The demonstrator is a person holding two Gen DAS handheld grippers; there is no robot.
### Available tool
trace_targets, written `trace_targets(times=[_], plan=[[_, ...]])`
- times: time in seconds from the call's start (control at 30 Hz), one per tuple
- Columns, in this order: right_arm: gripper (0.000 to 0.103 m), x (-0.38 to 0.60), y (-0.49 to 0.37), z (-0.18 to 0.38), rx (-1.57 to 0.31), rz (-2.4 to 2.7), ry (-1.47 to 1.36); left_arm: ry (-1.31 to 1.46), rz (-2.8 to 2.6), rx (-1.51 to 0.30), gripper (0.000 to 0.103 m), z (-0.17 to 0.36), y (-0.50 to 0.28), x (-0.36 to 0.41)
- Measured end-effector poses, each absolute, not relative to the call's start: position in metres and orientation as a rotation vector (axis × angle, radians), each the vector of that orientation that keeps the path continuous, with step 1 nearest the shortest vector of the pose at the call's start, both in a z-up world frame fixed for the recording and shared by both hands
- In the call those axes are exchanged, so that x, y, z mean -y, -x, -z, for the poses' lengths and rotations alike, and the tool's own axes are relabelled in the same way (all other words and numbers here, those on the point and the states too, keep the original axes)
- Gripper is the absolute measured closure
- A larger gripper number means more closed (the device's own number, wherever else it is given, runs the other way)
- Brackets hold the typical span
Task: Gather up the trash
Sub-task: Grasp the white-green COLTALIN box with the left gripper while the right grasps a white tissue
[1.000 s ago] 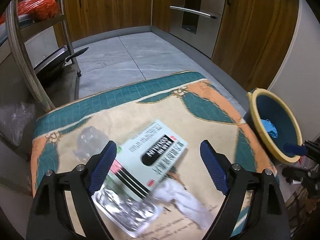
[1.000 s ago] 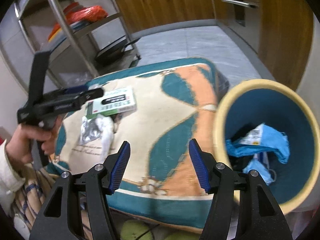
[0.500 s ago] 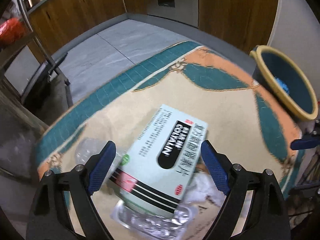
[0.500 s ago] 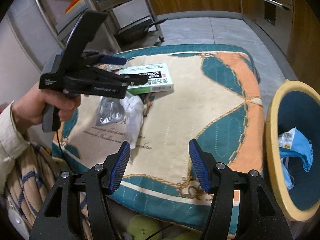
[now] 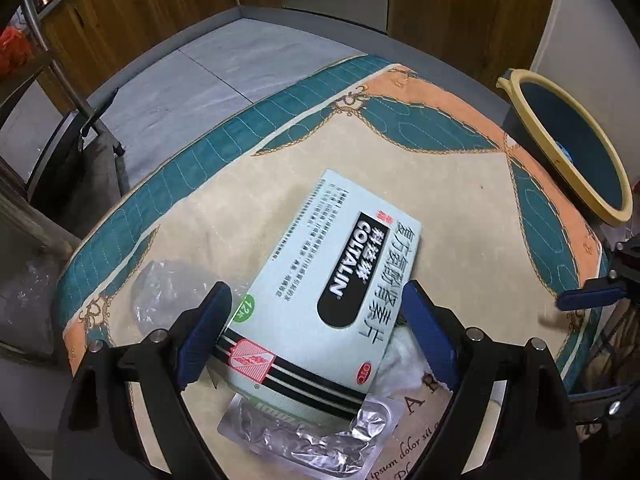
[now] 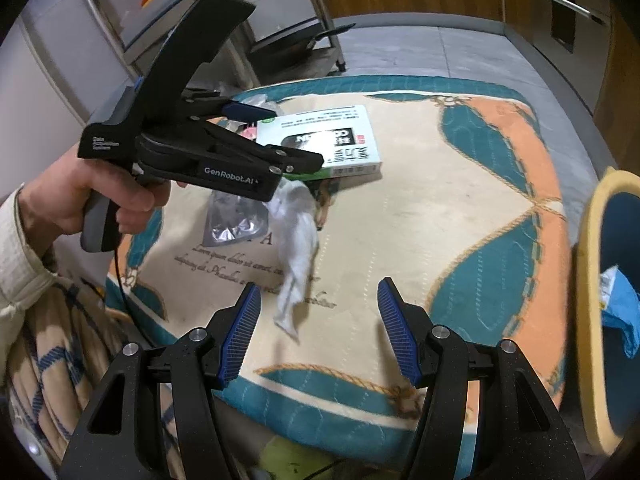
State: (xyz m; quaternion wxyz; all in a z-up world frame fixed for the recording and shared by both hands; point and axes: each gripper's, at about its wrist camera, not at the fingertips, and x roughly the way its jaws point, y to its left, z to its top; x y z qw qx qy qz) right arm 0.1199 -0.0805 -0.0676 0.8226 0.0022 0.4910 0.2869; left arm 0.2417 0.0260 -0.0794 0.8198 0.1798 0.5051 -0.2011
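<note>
A pale green medicine box (image 5: 332, 292) lies on the patterned cloth (image 5: 460, 216). It also shows in the right wrist view (image 6: 332, 140). My left gripper (image 5: 316, 332) is open, with its fingers on either side of the box's near end. A foil blister pack (image 5: 312, 436) lies under the box's near end, a crumpled white tissue (image 6: 296, 236) to its right and clear plastic wrap (image 5: 168, 292) to its left. My right gripper (image 6: 318, 328) is open and empty, above the cloth's near edge, close to the tissue's tip.
A yellow-rimmed blue basin (image 6: 592, 280) with blue trash (image 6: 620, 312) inside stands to the right of the cloth. A metal shelf rack (image 6: 224, 20) stands behind the cloth. Wooden cabinets (image 5: 140, 12) line the far side of the grey floor.
My left gripper has moved forward and down, so its fingers now flank the medicine box. My right gripper has swung left from the basin toward the tissue.
</note>
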Motion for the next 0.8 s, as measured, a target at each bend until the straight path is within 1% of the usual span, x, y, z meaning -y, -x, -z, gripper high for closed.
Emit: trace_targets(times=[0.1, 0.13, 0.2, 0.23, 0.3, 0.43, 0.53, 0.67, 0.7, 0.73, 0.8], plan=[[0.041, 0.07, -0.126, 0.074, -1.053, -0.627, 0.003, -0.432, 0.418, -1.087, 0.017, 0.085, -0.239, -0.022], [0.047, 0.067, -0.127, 0.075, -1.052, -0.631, 0.008, -0.441, 0.416, -1.092, 0.017, 0.087, -0.239, -0.022], [0.053, 0.059, -0.13, 0.082, -1.061, -0.639, 0.028, -0.437, 0.416, -1.095, 0.018, 0.088, -0.239, -0.023], [0.057, 0.056, -0.131, 0.085, -1.067, -0.639, 0.035, -0.427, 0.409, -1.097, 0.02, 0.087, -0.24, -0.024], [0.061, 0.052, -0.132, 0.089, -1.074, -0.643, 0.04, -0.396, 0.409, -1.104, 0.022, 0.086, -0.242, -0.027], [0.063, 0.048, -0.133, 0.089, -1.067, -0.651, 0.033, -0.324, 0.423, -1.104, 0.028, 0.079, -0.243, -0.031], [0.066, 0.045, -0.135, 0.089, -1.057, -0.654, 0.02, -0.269, 0.421, -1.091, 0.029, 0.073, -0.241, -0.036], [0.081, 0.042, -0.141, 0.096, -1.065, -0.642, 0.014, -0.184, 0.401, -1.051, 0.03, 0.058, -0.238, -0.045], [0.089, 0.042, -0.143, 0.096, -1.061, -0.637, 0.014, -0.16, 0.397, -1.034, 0.03, 0.053, -0.236, -0.047], [0.096, 0.044, -0.143, 0.097, -1.062, -0.633, 0.012, -0.146, 0.395, -1.022, 0.03, 0.05, -0.235, -0.047], [0.097, 0.046, -0.144, 0.096, -1.062, -0.634, 0.001, -0.112, 0.391, -0.994, 0.03, 0.042, -0.232, -0.05]])
